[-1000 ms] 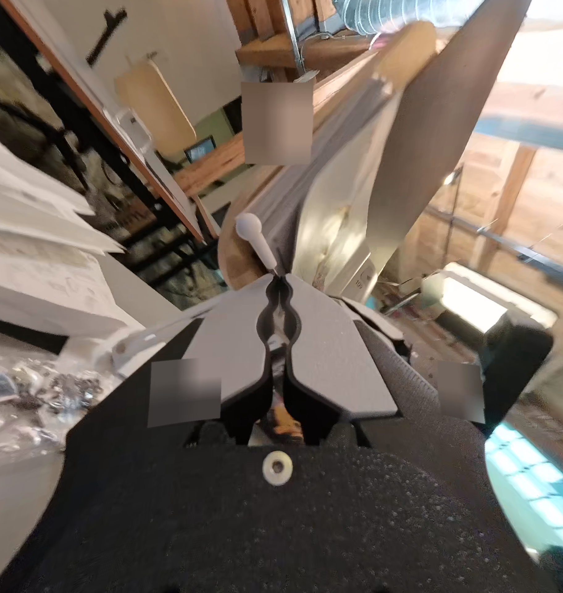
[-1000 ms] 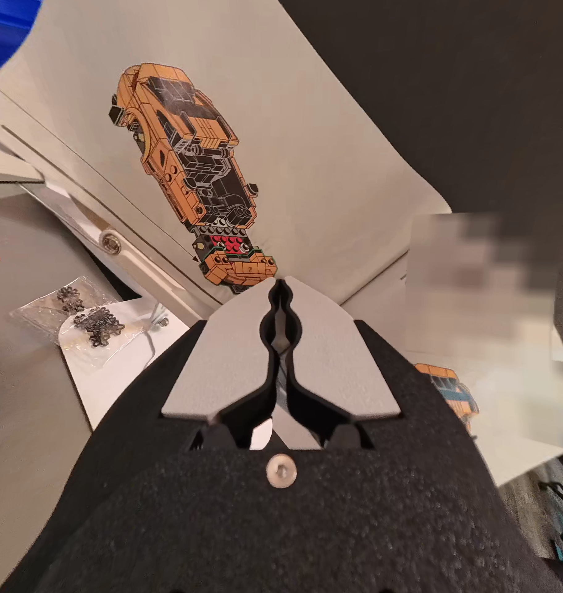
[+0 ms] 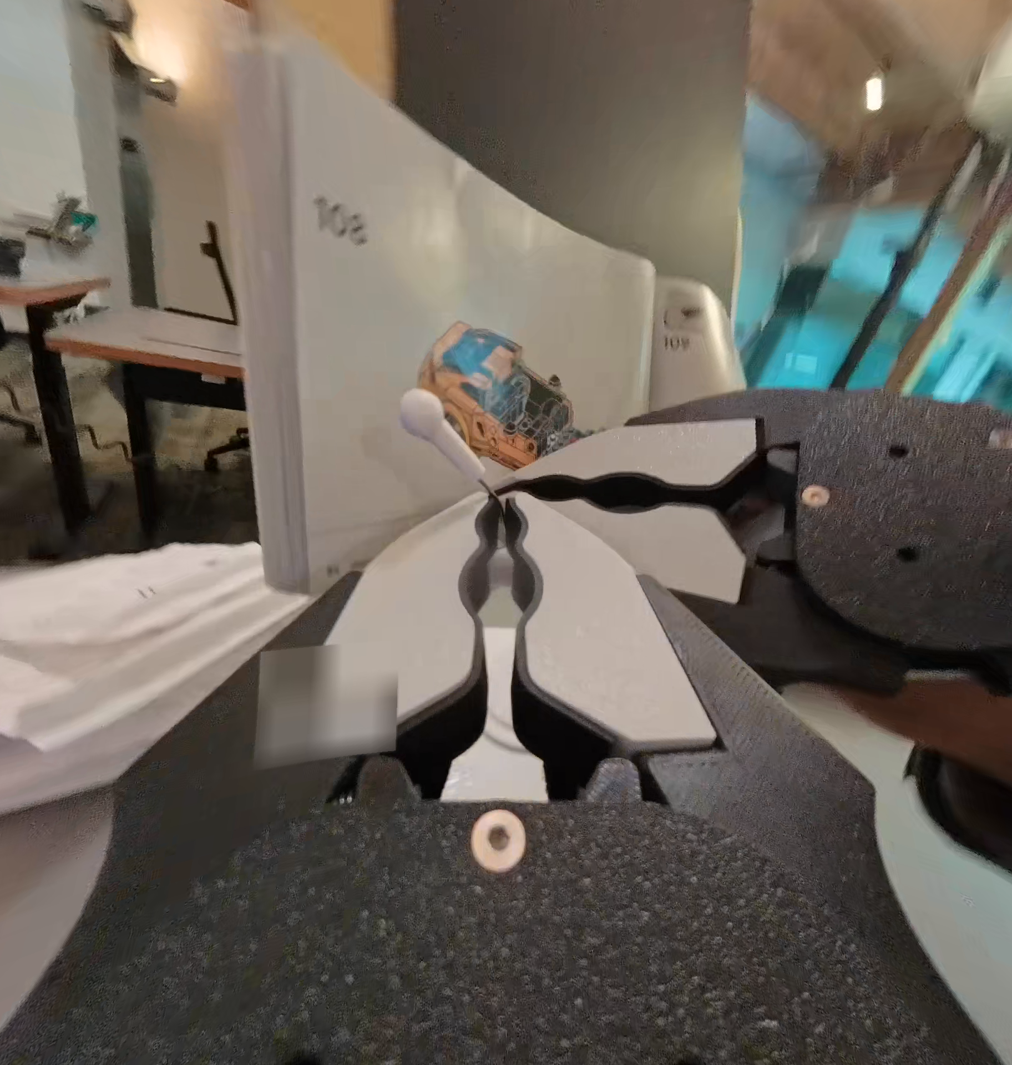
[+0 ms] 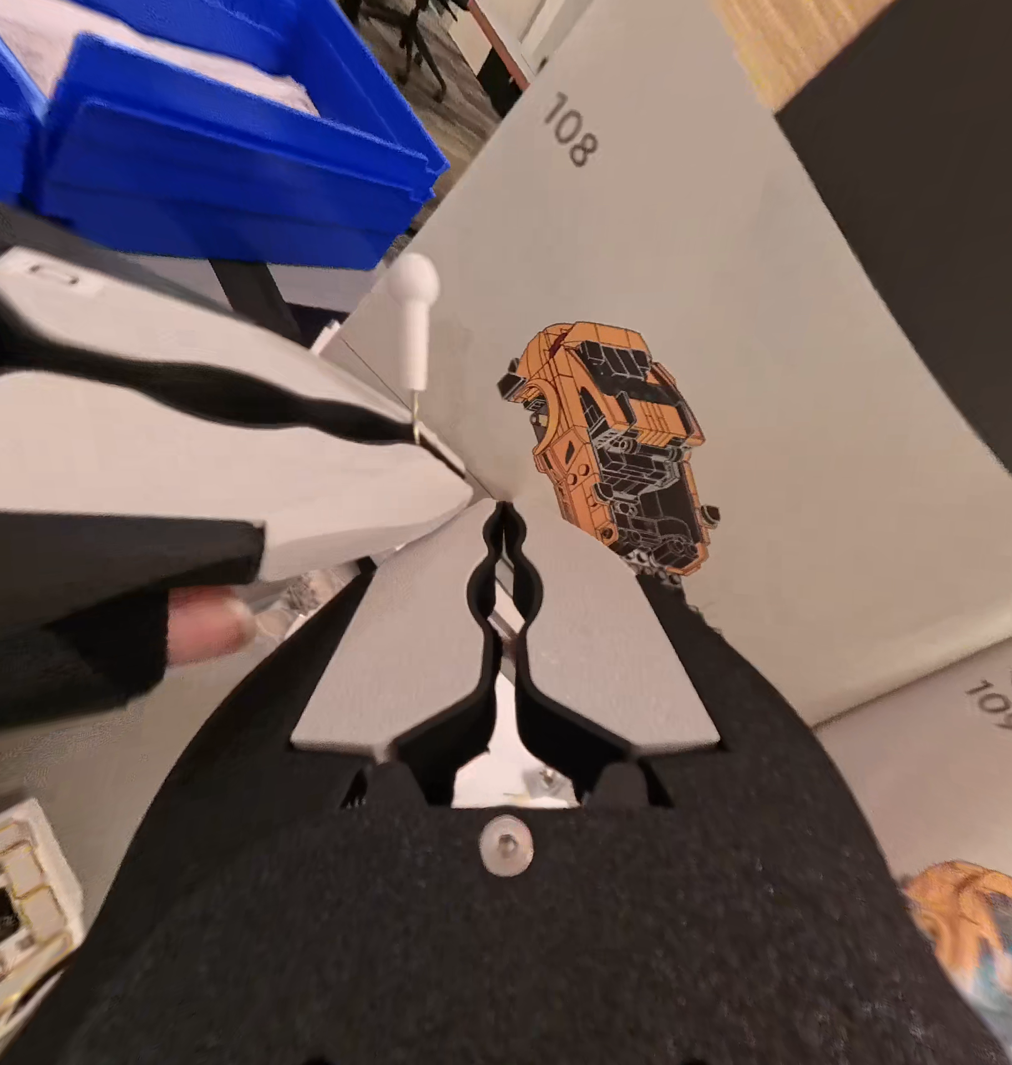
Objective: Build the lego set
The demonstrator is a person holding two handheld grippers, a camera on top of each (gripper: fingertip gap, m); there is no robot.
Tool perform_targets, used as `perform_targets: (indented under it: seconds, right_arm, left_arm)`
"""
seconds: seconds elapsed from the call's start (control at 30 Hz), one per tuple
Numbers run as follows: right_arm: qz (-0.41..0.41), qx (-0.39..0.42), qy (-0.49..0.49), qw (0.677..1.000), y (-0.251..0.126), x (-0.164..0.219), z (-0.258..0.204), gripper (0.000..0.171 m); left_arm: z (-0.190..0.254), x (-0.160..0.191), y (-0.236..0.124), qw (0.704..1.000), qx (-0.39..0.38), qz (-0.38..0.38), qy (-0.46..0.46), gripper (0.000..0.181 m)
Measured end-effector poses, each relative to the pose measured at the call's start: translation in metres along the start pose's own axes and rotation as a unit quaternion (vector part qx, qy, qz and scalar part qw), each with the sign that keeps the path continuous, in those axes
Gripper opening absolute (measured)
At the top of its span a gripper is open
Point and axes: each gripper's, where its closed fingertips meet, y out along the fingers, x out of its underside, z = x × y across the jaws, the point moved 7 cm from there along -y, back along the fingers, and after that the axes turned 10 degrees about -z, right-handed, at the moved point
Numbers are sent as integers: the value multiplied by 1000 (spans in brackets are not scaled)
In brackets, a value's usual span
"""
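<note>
Blue bins [image 4: 227, 173] hold white stuff; both grippers closed on booklet [image 4: 694, 276].

bins [image 4: 204, 173] behind booklet [image 4: 723, 288].

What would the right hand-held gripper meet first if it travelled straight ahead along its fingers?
Most likely the raised page of the instruction booklet, just beyond the right hand-held gripper, near the printed orange car. The left hand-held gripper sits close alongside; depth is unclear.

Both wrist views face the upright booklet page [image 3: 434, 299] closely, from opposite sides.
</note>
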Motion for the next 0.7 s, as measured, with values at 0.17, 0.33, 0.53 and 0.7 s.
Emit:
perform_targets:
  seconds: [0.17,0.33,0.53,0.7]
  right_arm:
    - [36,-64,74,994,-4,6,11,0]
    - [46,-43,171,983,-29,37,45,0]
    - [-8,6,154,988,-40,96,80,0]
    - [-12,33,121,992,-38,120,103,0]
  left_arm:
    - [-8,-23,14,978,23,-139,154,8]
    - [-10,-33,23,960,31,-215,175,8]
    - [-5,-36,25,952,11,-230,201,8]
    - [-4,-36,26,950,-10,-231,208,8]
